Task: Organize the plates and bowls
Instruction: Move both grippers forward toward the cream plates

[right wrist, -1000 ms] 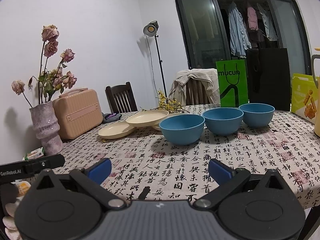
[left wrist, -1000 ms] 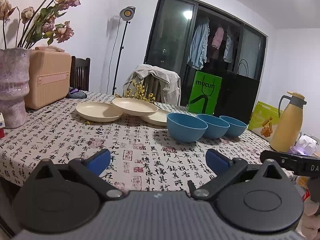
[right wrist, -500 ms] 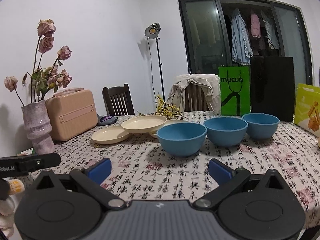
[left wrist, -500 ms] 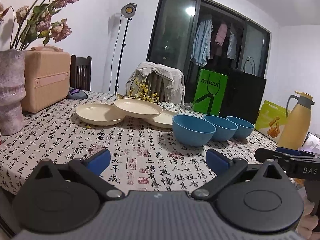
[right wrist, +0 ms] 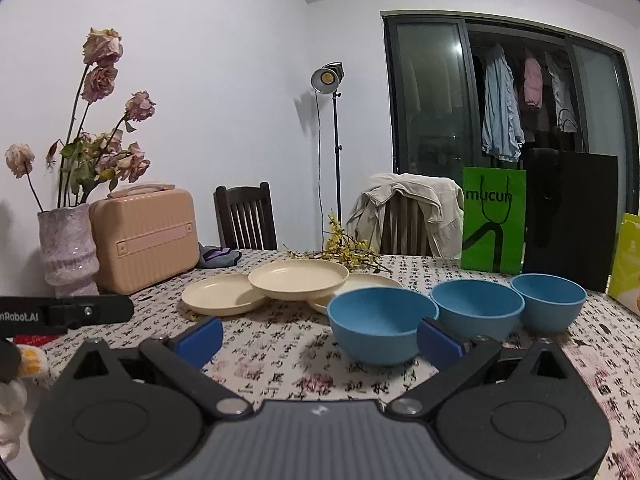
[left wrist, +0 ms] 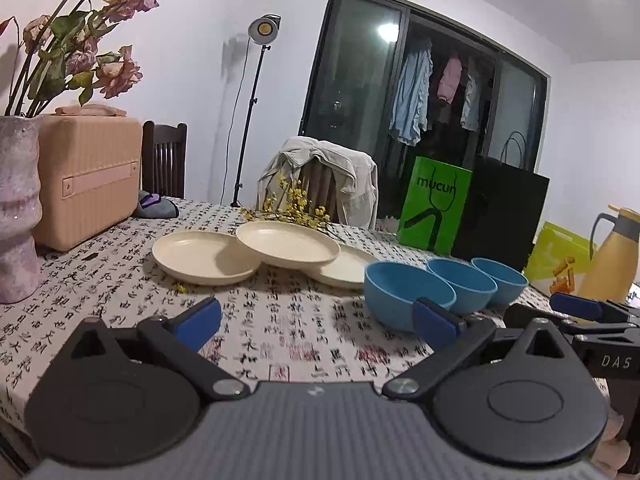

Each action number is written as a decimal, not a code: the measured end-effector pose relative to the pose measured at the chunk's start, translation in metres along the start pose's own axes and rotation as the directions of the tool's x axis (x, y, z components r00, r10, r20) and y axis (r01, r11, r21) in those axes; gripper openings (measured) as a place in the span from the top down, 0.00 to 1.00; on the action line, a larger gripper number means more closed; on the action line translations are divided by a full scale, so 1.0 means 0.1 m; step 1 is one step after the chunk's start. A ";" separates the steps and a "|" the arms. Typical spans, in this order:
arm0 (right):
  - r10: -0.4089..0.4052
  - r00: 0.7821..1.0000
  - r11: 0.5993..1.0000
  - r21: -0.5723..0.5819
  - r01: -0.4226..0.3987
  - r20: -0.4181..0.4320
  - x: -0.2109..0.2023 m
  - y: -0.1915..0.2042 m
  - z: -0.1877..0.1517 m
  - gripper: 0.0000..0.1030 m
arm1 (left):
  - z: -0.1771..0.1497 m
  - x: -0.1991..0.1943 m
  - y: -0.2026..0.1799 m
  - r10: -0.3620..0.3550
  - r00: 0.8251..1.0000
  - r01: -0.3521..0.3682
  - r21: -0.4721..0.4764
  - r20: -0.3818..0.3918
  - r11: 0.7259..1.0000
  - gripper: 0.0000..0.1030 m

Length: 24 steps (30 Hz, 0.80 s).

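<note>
- Three round cream plastic plates (left wrist: 288, 247) lie on the counter (left wrist: 280, 332) ahead of the left gripper (left wrist: 316, 322). The middle one leans on the other two, so they are not yet a tidy pile.
- Three round blue plastic bowls (right wrist: 382, 325) sit in a row. The nearest is just past the right gripper (right wrist: 320, 338), close to its right-side blue pad.
- They look set out ready to be stacked.
- Both pairs of jaws are spread wide apart.
- They hold nothing and touch nothing.
</note>
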State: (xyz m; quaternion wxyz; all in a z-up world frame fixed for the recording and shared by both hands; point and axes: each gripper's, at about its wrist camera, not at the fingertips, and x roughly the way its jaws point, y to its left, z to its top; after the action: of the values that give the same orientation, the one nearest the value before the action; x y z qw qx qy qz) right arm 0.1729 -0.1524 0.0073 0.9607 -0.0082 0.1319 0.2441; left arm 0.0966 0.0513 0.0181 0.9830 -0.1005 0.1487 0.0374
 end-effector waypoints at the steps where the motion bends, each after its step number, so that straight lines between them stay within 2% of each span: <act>1: 0.001 1.000 1.000 0.000 -0.001 0.001 0.03 0.00 0.01 0.00 | 0.03 0.03 0.02 0.000 1.000 0.000 -0.002 0.001 1.000 0.00; 13: 0.005 1.000 1.000 0.003 -0.005 -0.002 0.55 -0.08 0.24 0.00 | 0.35 0.39 0.23 0.033 0.999 -0.033 -0.017 0.029 0.999 0.00; 24: -0.020 0.999 0.998 0.064 0.022 -0.031 1.11 -0.30 0.50 0.00 | 0.73 0.86 0.33 0.056 0.998 -0.056 -0.005 0.035 0.998 0.00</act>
State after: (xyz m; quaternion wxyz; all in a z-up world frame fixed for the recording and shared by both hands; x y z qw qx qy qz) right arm 0.2933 -0.1226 0.0250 0.9608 0.0175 0.1542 0.2297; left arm 0.1960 0.1028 0.0545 0.9839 -0.0977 0.1342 0.0669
